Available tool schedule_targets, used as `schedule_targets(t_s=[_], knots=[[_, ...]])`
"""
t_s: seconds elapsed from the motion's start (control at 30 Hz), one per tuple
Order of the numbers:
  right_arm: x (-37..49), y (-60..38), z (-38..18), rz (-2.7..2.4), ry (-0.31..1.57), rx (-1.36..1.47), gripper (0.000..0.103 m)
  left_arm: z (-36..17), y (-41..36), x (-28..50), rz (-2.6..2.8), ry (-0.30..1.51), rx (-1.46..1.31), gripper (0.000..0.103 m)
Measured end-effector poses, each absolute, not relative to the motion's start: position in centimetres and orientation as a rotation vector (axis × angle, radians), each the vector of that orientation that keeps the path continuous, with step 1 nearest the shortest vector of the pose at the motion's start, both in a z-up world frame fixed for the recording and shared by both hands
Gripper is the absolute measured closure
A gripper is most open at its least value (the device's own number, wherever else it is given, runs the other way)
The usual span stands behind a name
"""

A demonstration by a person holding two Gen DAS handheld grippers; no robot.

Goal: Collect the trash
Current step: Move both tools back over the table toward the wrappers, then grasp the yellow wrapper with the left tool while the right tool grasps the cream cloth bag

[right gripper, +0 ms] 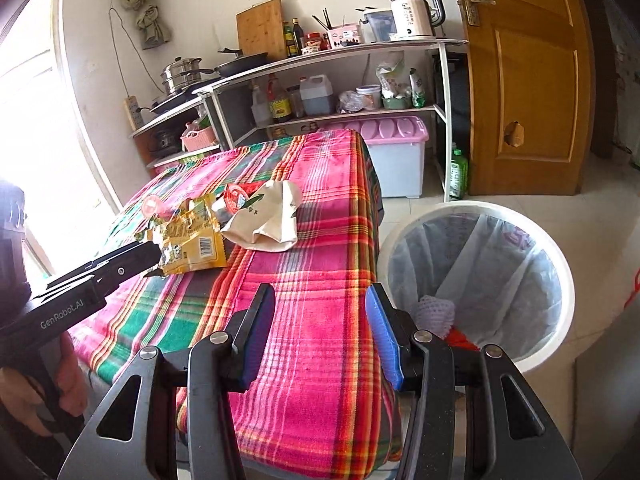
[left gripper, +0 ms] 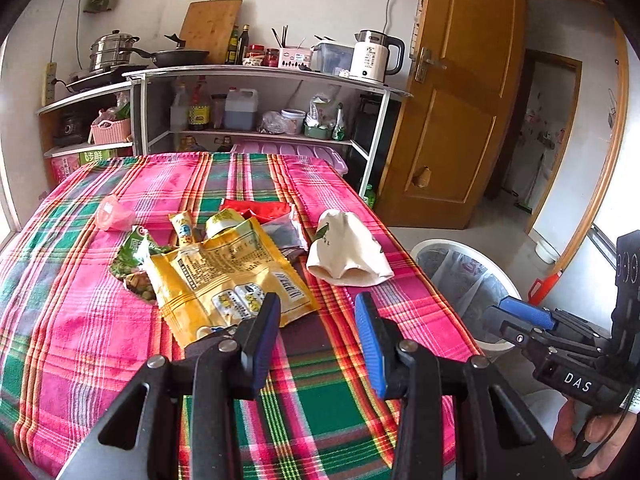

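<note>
We hold left gripper point(left gripper: 316, 316) low over plaid table point(left gripper: 80, 320), jaws wide, nothing between, tips at near edge of yellow snack bag point(left gripper: 224, 276). Right gripper point(right gripper: 318, 316) level beside table's corner, jaws wide, empty. Cream pouch point(left gripper: 348, 252) right of bag. White bin point(right gripper: 472, 276) beside table on floor.

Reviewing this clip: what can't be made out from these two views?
- Bin contents: right wrist view shows only a purple net and something red; the liner hides the rest.
- Items under the yellow snack bag: left wrist view, covered by the bag.
- Left tongs tips in the right wrist view: lost against the bag, so contact is unclear.
- Right tongs: open, empty.
- Wrapper print: too small to read.
</note>
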State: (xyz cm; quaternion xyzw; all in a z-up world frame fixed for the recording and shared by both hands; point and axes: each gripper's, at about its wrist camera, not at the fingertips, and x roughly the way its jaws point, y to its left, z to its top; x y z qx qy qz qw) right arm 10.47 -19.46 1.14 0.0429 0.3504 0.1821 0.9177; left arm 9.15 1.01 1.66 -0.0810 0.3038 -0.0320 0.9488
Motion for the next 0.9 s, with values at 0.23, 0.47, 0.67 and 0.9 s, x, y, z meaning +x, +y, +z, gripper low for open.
schedule_targets(t_s=[0.23,0.47,0.67,0.9], knots=[[11.7,-17.8,1.1,0.404,0.733,0.067,0.055,1.1,2.9,9.0,-0.020,0.616,-0.182,0.055],[13.7,-16.2,1.0,0.429,0.742,0.052,0.055,0.3,6.6,9.4,0.064,0.627,-0.232,0.047],[16.1,-15.3,0.6,0.439,0.769,0.060,0.055,-0.6,8.6,10.5,0.072,0.659,-0.301,0.042],[19.0,-14.5,0.0,0.444,0.807,0.068,0.055,-1.8,9.3,12.2,0.063,0.708,-0.355,0.039]])
